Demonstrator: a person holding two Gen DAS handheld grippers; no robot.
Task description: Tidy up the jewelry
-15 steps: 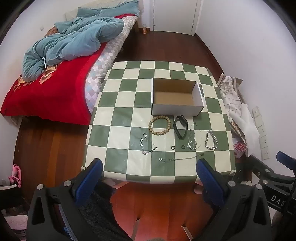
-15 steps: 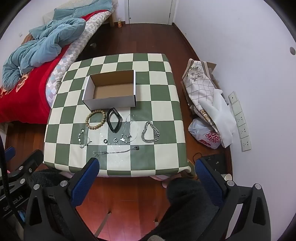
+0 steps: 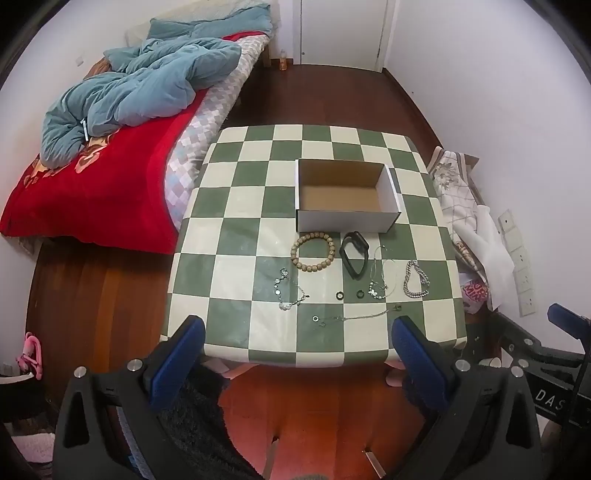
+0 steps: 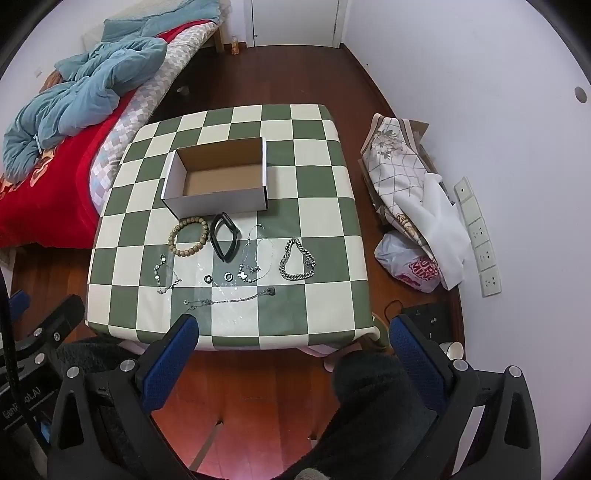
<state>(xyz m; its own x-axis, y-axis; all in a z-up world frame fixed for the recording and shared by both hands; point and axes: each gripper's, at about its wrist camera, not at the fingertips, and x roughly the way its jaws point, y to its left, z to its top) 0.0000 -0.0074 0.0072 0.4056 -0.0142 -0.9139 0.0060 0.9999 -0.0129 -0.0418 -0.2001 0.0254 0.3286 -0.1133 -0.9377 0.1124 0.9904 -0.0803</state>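
An open, empty cardboard box stands on the green-and-cream checkered table. In front of it lie a wooden bead bracelet, a black band, a thick silver chain bracelet, a thin silver necklace, a linked bracelet, two small dark rings and a thin chain. My left gripper and right gripper are open and empty, held above the floor short of the table's near edge.
A bed with a red blanket and blue quilt stands left of the table. Folded fabric and a plastic bag lie on the floor to the right by the wall. A closed door is at the back.
Both views have shifted only slightly; the table and jewelry look the same and both grippers remain open.
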